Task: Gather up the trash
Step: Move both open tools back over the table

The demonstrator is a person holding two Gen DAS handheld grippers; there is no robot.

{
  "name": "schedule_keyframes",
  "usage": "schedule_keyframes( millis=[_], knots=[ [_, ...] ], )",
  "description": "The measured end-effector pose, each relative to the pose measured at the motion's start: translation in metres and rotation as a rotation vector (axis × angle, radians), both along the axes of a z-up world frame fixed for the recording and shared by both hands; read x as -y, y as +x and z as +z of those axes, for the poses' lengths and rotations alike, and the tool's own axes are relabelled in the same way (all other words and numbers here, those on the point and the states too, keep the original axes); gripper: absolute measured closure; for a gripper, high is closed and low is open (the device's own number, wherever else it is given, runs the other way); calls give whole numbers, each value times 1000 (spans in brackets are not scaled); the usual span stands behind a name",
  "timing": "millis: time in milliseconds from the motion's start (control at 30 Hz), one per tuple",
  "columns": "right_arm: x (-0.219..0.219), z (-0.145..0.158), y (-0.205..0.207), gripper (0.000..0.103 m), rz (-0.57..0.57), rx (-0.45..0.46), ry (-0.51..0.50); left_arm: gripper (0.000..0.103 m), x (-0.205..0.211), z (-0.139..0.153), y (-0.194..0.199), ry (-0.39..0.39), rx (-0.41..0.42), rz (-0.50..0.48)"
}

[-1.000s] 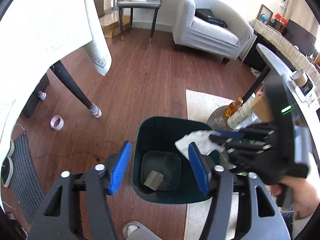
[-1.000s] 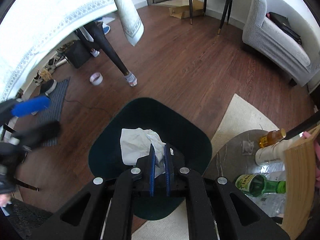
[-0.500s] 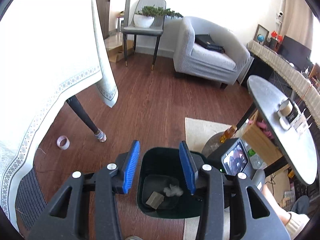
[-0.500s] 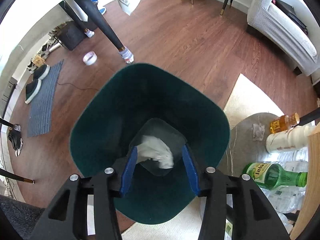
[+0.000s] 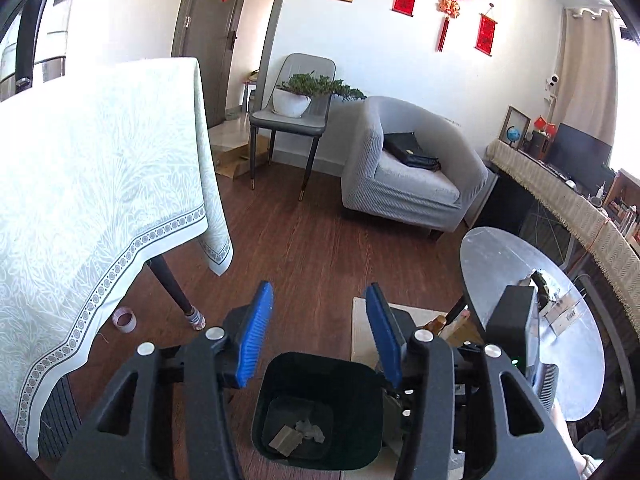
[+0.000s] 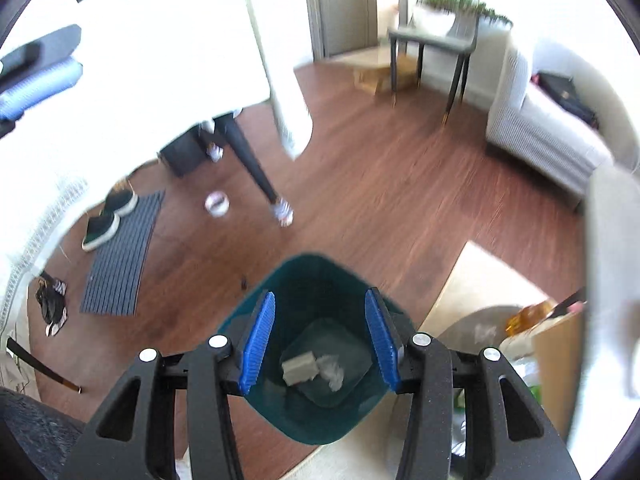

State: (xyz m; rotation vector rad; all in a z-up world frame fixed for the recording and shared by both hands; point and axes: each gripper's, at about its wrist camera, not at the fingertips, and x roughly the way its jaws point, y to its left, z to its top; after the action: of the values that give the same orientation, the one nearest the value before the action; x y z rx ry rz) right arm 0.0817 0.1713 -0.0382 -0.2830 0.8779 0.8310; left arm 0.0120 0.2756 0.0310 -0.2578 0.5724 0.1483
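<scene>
1. My left tongs (image 5: 320,332) stand open with nothing between the blue pads; their jaws have just been widening; my right tongs (image 6: 320,336) are open and empty too.
2. The dark green plastic waste bin (image 6: 304,276) stands on the brown wooden floor (image 5: 320,248), its far rim clear of everything; its near side overlaps the cream rug (image 6: 488,280).
3. At the bin's bottom lie a crumpled white tissue (image 6: 332,372) and a grey-brown scrap of card (image 6: 298,366), touching.
4. Open floor runs from the bin to the grey armchair (image 5: 404,184); the draped white tablecloth (image 5: 88,184) hangs on the left, the round grey worktop (image 5: 520,280) close on the right.
5. My right view is blurred; the bottles beside the rug are hard to make out; the tong frames hide the bin's near wall.
</scene>
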Motion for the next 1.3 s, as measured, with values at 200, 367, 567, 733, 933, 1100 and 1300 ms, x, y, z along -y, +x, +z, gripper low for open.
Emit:
schedule_keyframes(
  millis=[200,367,567,733,933,1100,1300],
  knots=[
    [50,49,2,55,-70,106,55,47,24,9,4,2,44,-27],
    [106,81,6,53,-160,183,96,46,58,10,15,18,58,-82],
    [181,102,20,50,-288,223,134,43,110,5,33,46,56,-171],
    [239,107,27,48,-377,223,154,39,154,-5,46,50,57,-234],
    [292,101,30,42,-445,231,156,38,198,-20,65,26,31,-297],
    [324,89,34,42,-481,201,140,38,232,-32,84,24,1,-347],
    [345,78,42,42,-450,157,111,40,261,-41,104,16,-18,-402]
  ],
)
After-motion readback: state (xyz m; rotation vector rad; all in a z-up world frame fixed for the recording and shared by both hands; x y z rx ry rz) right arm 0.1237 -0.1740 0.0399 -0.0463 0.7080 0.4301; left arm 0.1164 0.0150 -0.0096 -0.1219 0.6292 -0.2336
